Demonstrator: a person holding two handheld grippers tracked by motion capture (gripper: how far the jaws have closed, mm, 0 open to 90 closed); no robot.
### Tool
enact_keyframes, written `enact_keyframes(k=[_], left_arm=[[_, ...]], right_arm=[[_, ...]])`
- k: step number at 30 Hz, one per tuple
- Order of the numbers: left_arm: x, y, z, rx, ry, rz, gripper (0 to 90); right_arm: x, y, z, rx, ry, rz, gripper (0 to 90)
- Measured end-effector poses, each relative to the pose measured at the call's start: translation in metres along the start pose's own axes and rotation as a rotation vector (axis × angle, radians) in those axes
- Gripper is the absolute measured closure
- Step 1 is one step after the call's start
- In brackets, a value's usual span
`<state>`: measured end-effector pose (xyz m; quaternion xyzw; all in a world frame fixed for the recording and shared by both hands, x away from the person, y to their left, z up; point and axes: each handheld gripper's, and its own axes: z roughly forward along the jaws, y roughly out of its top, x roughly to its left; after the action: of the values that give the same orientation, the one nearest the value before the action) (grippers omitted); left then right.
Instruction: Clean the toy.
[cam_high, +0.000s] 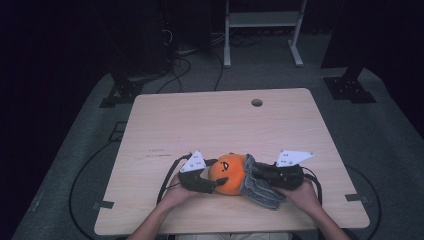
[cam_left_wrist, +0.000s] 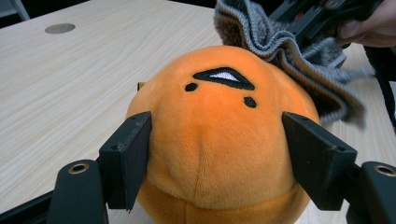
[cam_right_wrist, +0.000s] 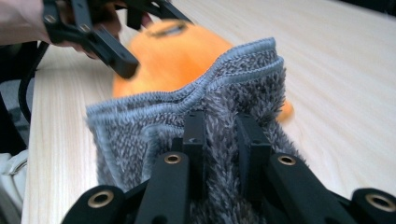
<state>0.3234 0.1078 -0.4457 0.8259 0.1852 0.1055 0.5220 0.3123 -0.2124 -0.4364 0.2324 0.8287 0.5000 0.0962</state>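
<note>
Orange round plush toy (cam_left_wrist: 219, 140) looks soft and light; your left claw (cam_left_wrist: 217, 156) squeezes its sides, your right claw (cam_right_wrist: 222, 140) pinches the grey fluffy cloth (cam_right_wrist: 187, 112).

Plush toy (cam_high: 227, 175) sits on the desk (cam_high: 220, 125) near the front edge, about midway along it. Left claw (cam_high: 214, 181) is at its left side, one jaw on each flank. Cloth (cam_high: 260, 187) lies against the toy's right side, in the right claw (cam_high: 260, 176). Grommet hole (cam_high: 256, 102) sits near the back edge.
</note>
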Motion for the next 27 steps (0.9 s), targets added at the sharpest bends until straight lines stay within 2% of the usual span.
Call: enact_keyframes(k=[1, 3, 6, 8, 10, 14, 15, 18, 20, 23, 27], left_arm=[[-0.001, 0.0, 0.0, -0.002, 0.003, 0.0, 26.9], [-0.001, 0.001, 0.001, 0.001, 0.009, 0.001, 26.9], [-0.001, 0.001, 0.002, -0.003, 0.009, -0.005, 27.0], [-0.002, 0.001, 0.003, -0.006, 0.006, -0.003, 27.0], [-0.003, 0.001, 0.003, -0.002, 0.008, 0.004, 27.0], [-0.002, 0.0, 0.002, -0.001, 0.006, 0.003, 27.1], [-0.001, 0.0, 0.002, -0.002, 0.001, -0.002, 27.1], [0.0, 0.0, 0.002, -0.001, -0.004, -0.007, 27.1], [0.0, 0.0, 0.002, 0.0, -0.003, -0.004, 27.1], [-0.002, 0.001, 0.003, 0.001, 0.006, 0.007, 27.2], [-0.003, 0.002, 0.005, 0.0, 0.006, 0.015, 27.3]], right_arm=[[-0.002, -0.003, -0.002, 0.006, 0.0, 0.016, 75.7], [-0.001, -0.004, -0.006, 0.0, -0.003, 0.014, 75.7], [0.006, 0.002, -0.01, -0.053, 0.036, 0.003, 75.7], [0.014, 0.01, -0.006, -0.076, 0.07, -0.021, 75.7], [0.021, 0.017, 0.002, -0.079, 0.083, -0.059, 75.5], [0.021, 0.018, 0.012, -0.041, 0.059, -0.09, 75.6], [0.014, 0.014, 0.01, -0.041, 0.051, -0.06, 75.6], [0.005, 0.004, 0.002, -0.006, -0.016, -0.04, 75.7], [-0.002, -0.002, -0.004, 0.004, -0.026, -0.006, 75.7], [0.0, 0.0, -0.008, -0.039, 0.002, 0.008, 75.7], [0.014, 0.017, 0.0, -0.096, 0.082, -0.025, 75.7]])
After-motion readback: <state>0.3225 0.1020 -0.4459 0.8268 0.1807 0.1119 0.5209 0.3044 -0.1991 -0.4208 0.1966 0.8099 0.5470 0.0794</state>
